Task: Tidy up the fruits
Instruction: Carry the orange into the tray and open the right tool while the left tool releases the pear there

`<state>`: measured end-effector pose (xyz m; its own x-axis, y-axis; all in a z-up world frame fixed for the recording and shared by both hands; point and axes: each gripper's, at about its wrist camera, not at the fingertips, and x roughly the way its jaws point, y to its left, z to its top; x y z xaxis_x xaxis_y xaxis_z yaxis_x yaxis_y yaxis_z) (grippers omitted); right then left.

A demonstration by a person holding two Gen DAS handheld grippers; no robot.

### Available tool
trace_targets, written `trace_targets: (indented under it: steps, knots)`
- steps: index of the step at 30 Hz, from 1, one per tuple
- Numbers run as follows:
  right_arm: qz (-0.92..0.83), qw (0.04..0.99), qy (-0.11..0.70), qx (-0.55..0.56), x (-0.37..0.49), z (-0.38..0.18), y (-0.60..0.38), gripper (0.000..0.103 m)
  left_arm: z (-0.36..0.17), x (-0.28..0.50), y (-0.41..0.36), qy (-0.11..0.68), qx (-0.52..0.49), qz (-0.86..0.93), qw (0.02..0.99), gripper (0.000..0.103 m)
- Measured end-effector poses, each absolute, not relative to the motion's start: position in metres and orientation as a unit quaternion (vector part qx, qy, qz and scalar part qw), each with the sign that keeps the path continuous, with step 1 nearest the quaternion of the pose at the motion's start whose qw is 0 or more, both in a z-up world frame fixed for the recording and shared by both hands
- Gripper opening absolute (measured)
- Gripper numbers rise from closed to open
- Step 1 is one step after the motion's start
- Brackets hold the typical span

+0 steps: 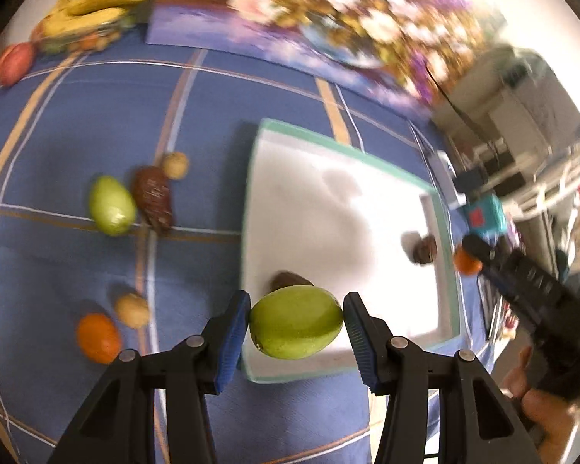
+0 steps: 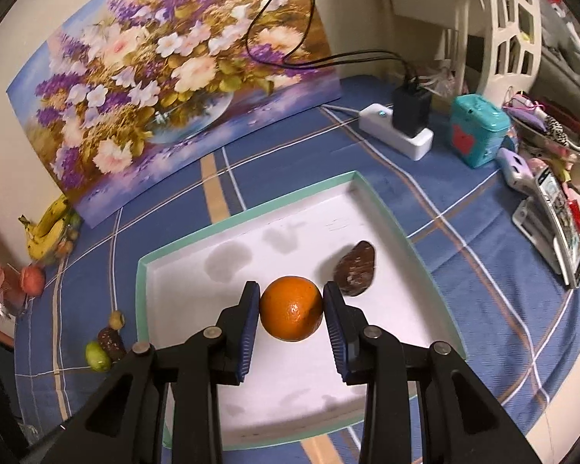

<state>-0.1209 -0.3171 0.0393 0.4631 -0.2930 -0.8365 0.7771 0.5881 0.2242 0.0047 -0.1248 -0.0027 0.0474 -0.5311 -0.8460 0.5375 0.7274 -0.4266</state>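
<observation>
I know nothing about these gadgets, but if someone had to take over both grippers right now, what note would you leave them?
Left gripper: shut on a green fruit, held above the near edge of the white tray.
Right gripper: shut on an orange, held over the tray.
Done: dark brown fruits already lie in the tray.
Left on the blue cloth: another green fruit, a brown fruit, two small tan ones, another orange.
Next, probably: set both held fruits down in the tray, then fetch the rest.
</observation>
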Motion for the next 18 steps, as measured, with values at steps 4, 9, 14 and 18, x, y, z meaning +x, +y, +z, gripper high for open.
trace_targets:
  steps: [4, 9, 14, 18]
  knots:
    - [-0.334, 0.799, 0.396, 0.305, -0.124, 0.041, -0.317, 0.035, -0.009, -0.009, -0.14, 0.587, 0.032, -0.379, 0.715, 0.053]
    - [-0.329, 0.796, 0.406, 0.306, -0.121, 0.035, -0.318, 0.035, -0.022, -0.015, -0.148, 0.602, 0.048, -0.383, 0.699, 0.053]
    - [-0.322, 0.781, 0.438, 0.306, -0.112, 0.013, -0.318, 0.035, -0.037, -0.017, -0.154, 0.614, 0.065, -0.374, 0.692, 0.053]
    - [-0.31, 0.766, 0.47, 0.31, -0.102, -0.011, -0.316, 0.035, -0.047, -0.017, -0.159, 0.62, 0.075, -0.365, 0.69, 0.053]
